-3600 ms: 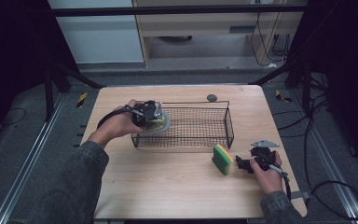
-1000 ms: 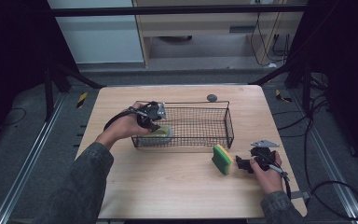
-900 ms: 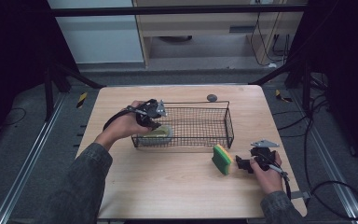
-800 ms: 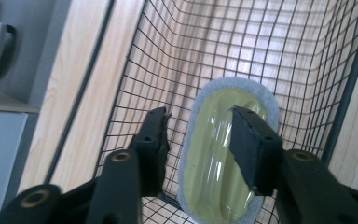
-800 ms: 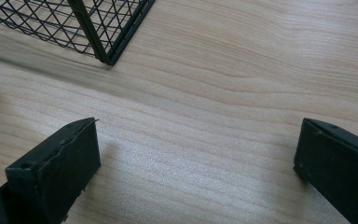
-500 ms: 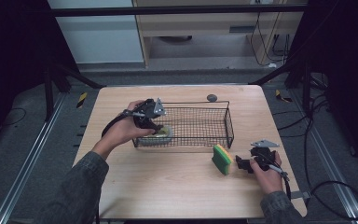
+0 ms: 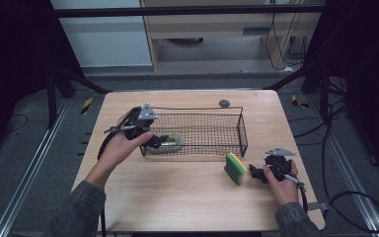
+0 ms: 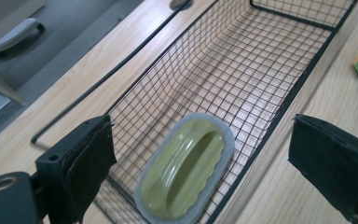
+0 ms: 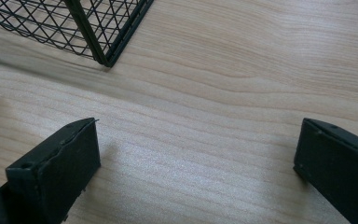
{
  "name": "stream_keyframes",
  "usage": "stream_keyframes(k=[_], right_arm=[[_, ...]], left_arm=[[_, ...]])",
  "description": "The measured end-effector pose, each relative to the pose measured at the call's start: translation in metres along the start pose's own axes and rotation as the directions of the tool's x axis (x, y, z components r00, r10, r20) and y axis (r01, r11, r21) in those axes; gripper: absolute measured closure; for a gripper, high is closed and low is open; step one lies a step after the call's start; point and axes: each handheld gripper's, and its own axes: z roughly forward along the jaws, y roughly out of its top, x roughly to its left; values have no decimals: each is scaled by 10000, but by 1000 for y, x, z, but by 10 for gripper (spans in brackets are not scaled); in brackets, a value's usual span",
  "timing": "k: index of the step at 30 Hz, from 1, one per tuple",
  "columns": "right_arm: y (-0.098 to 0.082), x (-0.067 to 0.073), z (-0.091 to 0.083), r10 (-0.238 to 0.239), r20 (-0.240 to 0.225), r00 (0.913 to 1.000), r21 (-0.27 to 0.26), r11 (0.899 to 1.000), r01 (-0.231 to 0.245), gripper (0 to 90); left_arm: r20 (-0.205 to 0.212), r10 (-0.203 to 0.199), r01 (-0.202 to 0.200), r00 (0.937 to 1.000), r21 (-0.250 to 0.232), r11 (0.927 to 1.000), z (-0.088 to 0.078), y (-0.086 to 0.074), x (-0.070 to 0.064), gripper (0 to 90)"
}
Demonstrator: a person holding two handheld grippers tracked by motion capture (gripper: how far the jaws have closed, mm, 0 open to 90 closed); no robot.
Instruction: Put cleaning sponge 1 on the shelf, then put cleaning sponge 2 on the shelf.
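A person at a wooden table (image 7: 177, 197) is working a two-jaw gripper in each hand, and the left gripper (image 7: 153, 140) is hovering at the left end of a black wire basket (image 7: 242, 133). Its jaws have just been opening and are now standing wide, with nothing pressed between the pads. Lying below them on the basket's mesh floor, at that same left end, is a green oval scrubber with a grey pad rim (image 8: 186, 168) — handle side up, tight against the near wall in the left gripper view. In the high view the scrubber (image 7: 170, 141) is sitting just beyond the gripper's tips, inside the basket, apart from the pads.

The right gripper (image 7: 256, 173) is resting low over the table at the near right, held in the person's right hand (image 7: 282, 180). Its jaws are also standing wide — bare wood grain between them in the right gripper view, and a corner of the basket (image 9: 98, 42) showing above. Just left of its tips, a yellow-and-green sponge (image 7: 235, 168) is standing on edge on the table, outside the basket, close to its near right corner; whether the gripper is touching it cannot be told. A small dark round object (image 7: 224, 103) is lying on the table behind the basket's far rim.
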Motion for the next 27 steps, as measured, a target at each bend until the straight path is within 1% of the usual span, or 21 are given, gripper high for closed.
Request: stream_keyframes(k=[5,6,7,8,9,10,11,12,14,15,16,17,18,19,20,21,22,24,25,26,27], right_arm=[[0,0,0,0,1,10000,0,10000,0,4],[0,0,0,5,8,10000,2,10000,-5,5],[0,0,0,64,41,10000,-6,10000,-64,12],[0,-1,-1,80,77,9999,23,10000,-81,27],[1,-1,-2,166,56,9998,33,9999,-167,45],[1,-2,-3,219,107,9997,63,9997,-219,63],[1,-4,-5,312,136,9994,161,9994,-315,69],[3,-5,-7,380,83,9992,297,9988,-383,67],[4,-8,-13,265,141,9995,229,9994,-268,71],[5,-8,-16,273,123,9996,220,9994,-276,70],[4,-8,-19,273,44,9996,323,9991,-274,69],[3,-7,-22,299,-66,9995,497,9983,-296,66],[2,-6,-25,224,-140,9997,628,9978,-215,67],[1,-5,-28,138,-240,9996,752,9971,-120,69],[0,-4,-30,83,-357,9993,889,9960,-51,75],[0,-2,-33,12,-478,9989,986,9951,35,78],[-1,-1,-36,-84,-592,9982,1051,9944,146,80],[-1,0,-41,-135,-714,9974,1124,9934,215,107],[-1,0,-41,-135,-714,9974,1124,9934,215,107],[-1,3,-45,-47,-869,9962,1281,9916,159,120],[-1,5,-46,-201,-923,9955,1368,9901,327,130]], left_arm=[[-462,-572,563,9973,-210,9982,-10,-28,-4,51],[-781,-573,561,9953,-182,9983,-13,-33,-5,54],[-781,-573,561,9953,-182,9983,-13,-33,-5,59],[-1481,-955,893,9844,-480,9949,-17,-49,-9,66],[-1565,-1425,1347,9774,-592,9891,-17,-59,-12,67],[-1612,-1752,1666,9713,-655,9839,-17,-69,-14,67],[-1666,-2096,1993,9635,-769,9769,-16,-79,-17,67],[-1750,-2224,2137,9591,-678,9746,-14,-89,-19,68],[-1919,-2165,2177,9572,-149,9759,-12,-103,-19,71],[-2064,-2203,2248,9533,-14,9744,-12,-109,-20,71],[-2116,-2303,2378,9498,105,9713,-12,-115,-19,71],[-2057,-2467,2561,9470,202,9664,-11,-121,-19,71],[-2009,-2703,2805,9416,239,9595,-10,-126,-19,70],[-1939,-2830,2944,9393,324,9551,-9,-130,-19,71],[-1868,-2808,2939,9414,463,9547,-7,-134,-19,70],[-1890,-2815,2969,9407,579,9532,-6,-137,-19,70],[-1890,-2885,3059,9387,704,9494,-5,-140,-18,70],[-1889,-3190,3368,9287,704,9389,-3,-147,-17,69],[-1889,-3190,3368,9287,704,9389,-3,-147,-17,69],[-2185,-3205,3468,9217,943,9332,1,-153,-16,68],[-2191,-3232,3529,9206,1128,9289,3,-156,-16,69]])
